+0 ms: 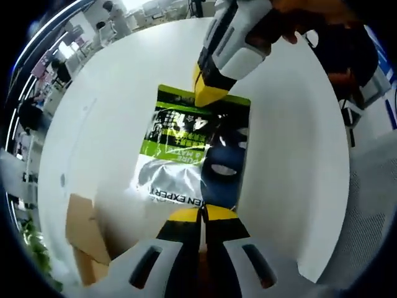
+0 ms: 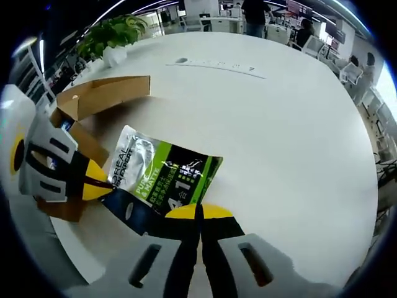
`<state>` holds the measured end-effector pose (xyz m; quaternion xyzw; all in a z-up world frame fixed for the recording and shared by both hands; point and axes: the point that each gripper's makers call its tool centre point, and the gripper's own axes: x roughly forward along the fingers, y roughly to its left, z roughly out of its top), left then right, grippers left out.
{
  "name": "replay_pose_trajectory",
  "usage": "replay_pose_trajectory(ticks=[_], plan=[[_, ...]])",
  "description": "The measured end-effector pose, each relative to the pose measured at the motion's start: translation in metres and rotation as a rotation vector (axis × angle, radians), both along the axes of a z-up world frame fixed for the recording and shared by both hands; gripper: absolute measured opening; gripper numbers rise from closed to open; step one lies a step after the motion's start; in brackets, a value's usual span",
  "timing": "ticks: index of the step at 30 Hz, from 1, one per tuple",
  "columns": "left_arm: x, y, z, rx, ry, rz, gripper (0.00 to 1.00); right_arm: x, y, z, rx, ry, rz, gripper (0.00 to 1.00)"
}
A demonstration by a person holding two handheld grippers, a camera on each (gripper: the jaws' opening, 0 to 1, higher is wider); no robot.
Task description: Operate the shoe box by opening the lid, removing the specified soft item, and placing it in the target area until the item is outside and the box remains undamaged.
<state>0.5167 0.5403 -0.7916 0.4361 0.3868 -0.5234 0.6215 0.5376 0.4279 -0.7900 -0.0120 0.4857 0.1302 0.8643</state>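
Both hand-held grippers pinch the green-and-black packet (image 1: 192,155) from opposite ends above the white table (image 2: 279,124): the left hand-held gripper (image 1: 201,214) and right hand-held gripper (image 2: 198,212) are clamped on it, beside the open cardboard shoe box (image 2: 93,99)

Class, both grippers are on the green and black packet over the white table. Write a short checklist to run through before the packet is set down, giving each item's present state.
1. Left gripper shut on the packet: ok, its yellow tips meet at the packet's near edge.
2. Right gripper shut on the packet's opposite edge: ok.
3. Packet out of the cardboard box: ok, it lies beside the box.
4. Bare white table next to the packet for placing: ok.
5. Box undamaged: cannot tell, it is partly hidden behind the left gripper.
6. Packet resting on the table or held just above it: cannot tell.
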Motion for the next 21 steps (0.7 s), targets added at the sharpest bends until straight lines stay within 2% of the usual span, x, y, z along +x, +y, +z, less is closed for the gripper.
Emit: replay_pose_trajectory(ticks=[3, 5, 6, 11, 17, 21], plan=[[0.001, 0.002, -0.003, 0.012, -0.021, -0.022, 0.0, -0.001, 0.001, -0.006, 0.0, 0.002, 0.006, 0.0], [0.002, 0.004, -0.006, 0.035, -0.065, -0.093, 0.0, -0.002, 0.002, -0.009, -0.006, 0.007, 0.011, 0.0], [0.002, 0.001, -0.005, 0.023, -0.088, -0.113, 0.0, -0.002, 0.002, -0.011, -0.012, 0.006, 0.013, 0.0], [0.002, 0.004, -0.004, 0.033, -0.084, -0.096, 0.03, 0.0, 0.001, -0.013, -0.017, 0.001, 0.014, 0.0], [0.0, 0.009, 0.005, 0.039, -0.112, -0.129, 0.06, 0.003, 0.0, -0.013, -0.032, -0.01, 0.023, 0.0], [-0.001, 0.013, 0.008, 0.042, -0.09, -0.128, 0.09, 0.005, -0.001, -0.014, -0.034, -0.017, 0.017, 0.0]])
